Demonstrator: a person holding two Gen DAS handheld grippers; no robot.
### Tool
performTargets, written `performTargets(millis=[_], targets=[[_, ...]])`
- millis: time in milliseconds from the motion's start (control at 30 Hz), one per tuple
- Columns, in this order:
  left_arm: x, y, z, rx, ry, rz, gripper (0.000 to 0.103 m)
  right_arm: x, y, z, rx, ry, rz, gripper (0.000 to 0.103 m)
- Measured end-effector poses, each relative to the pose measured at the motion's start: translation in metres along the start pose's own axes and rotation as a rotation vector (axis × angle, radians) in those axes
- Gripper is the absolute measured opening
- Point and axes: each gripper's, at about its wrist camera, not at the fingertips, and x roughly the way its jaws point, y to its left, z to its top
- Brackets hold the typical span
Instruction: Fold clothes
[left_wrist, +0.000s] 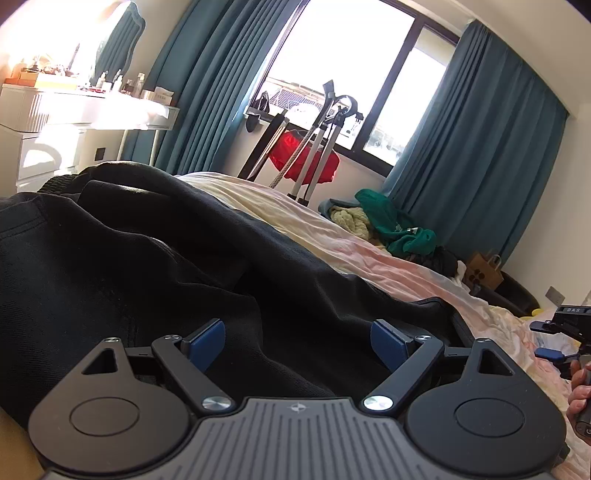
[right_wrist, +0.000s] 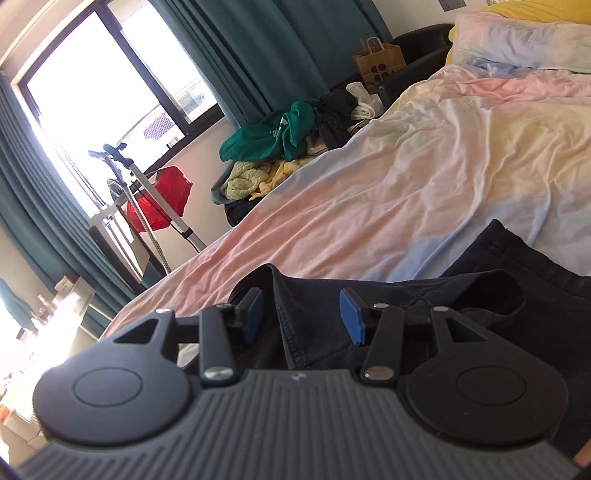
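Both hand-held grippers stood spread, pinching nothing: the left hand-held gripper (left_wrist: 298, 345) over the black garment (left_wrist: 147, 258), the right hand-held gripper (right_wrist: 301, 314) astride its seamed edge. It lay rumpled on the bed (right_wrist: 406, 177), folding barely begun.

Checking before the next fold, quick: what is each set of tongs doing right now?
Left tongs: open wide over the black garment, holding nothing.
Right tongs: open, a black fold between the pads, not gripped.
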Motion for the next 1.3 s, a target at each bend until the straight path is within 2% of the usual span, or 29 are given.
performTargets(millis=[67,233,267,367,533,600,633,667,700,767,833,933,1100,1200,1300], targets=[[-0.007,-0.005,-0.002,0.007,-0.001,0.007,0.088,0.000,-0.019,0.004,0.077,0.097,0.026,0.050],[-0.014,-0.012,-0.007,0.026,-0.004,0.024,0.088,0.025,-0.049,-0.016,0.332,0.292,0.201,0.050],[-0.014,-0.014,-0.008,0.033,-0.006,0.028,0.088,0.033,-0.048,-0.021,0.349,0.325,0.222,0.050],[-0.011,-0.018,-0.011,0.058,-0.010,0.038,0.088,0.052,-0.040,-0.033,0.336,0.372,0.211,0.050],[-0.001,-0.016,-0.016,0.057,0.015,0.047,0.088,0.078,-0.040,-0.039,0.360,0.352,0.190,0.050],[0.003,-0.014,-0.016,0.044,0.029,0.047,0.088,0.090,-0.037,-0.036,0.321,0.339,0.151,0.048],[0.004,-0.013,-0.015,0.037,0.031,0.043,0.088,0.094,-0.035,-0.033,0.293,0.329,0.137,0.043],[0.005,-0.012,-0.015,0.031,0.032,0.040,0.088,0.098,-0.031,-0.029,0.263,0.311,0.120,0.023],[0.005,-0.011,-0.014,0.028,0.030,0.038,0.088,0.100,-0.027,-0.023,0.233,0.286,0.111,0.011],[0.006,-0.010,-0.013,0.022,0.027,0.035,0.088,0.101,-0.015,-0.004,0.176,0.202,0.106,0.006],[0.008,-0.008,-0.011,0.009,0.026,0.032,0.088,0.106,-0.001,0.021,0.099,0.098,0.070,0.005],[0.012,-0.008,-0.010,0.002,0.017,0.026,0.088,0.127,0.005,0.062,0.089,0.014,0.004,0.005],[0.023,-0.007,-0.011,0.029,-0.006,0.032,0.088,0.187,-0.004,0.121,0.131,-0.042,-0.113,0.005],[0.035,-0.004,-0.013,0.030,0.002,0.042,0.088,0.227,-0.012,0.136,0.139,-0.040,-0.170,0.005],[0.047,0.000,-0.015,0.018,0.023,0.058,0.088,0.265,-0.016,0.134,0.128,-0.005,-0.190,0.005]])
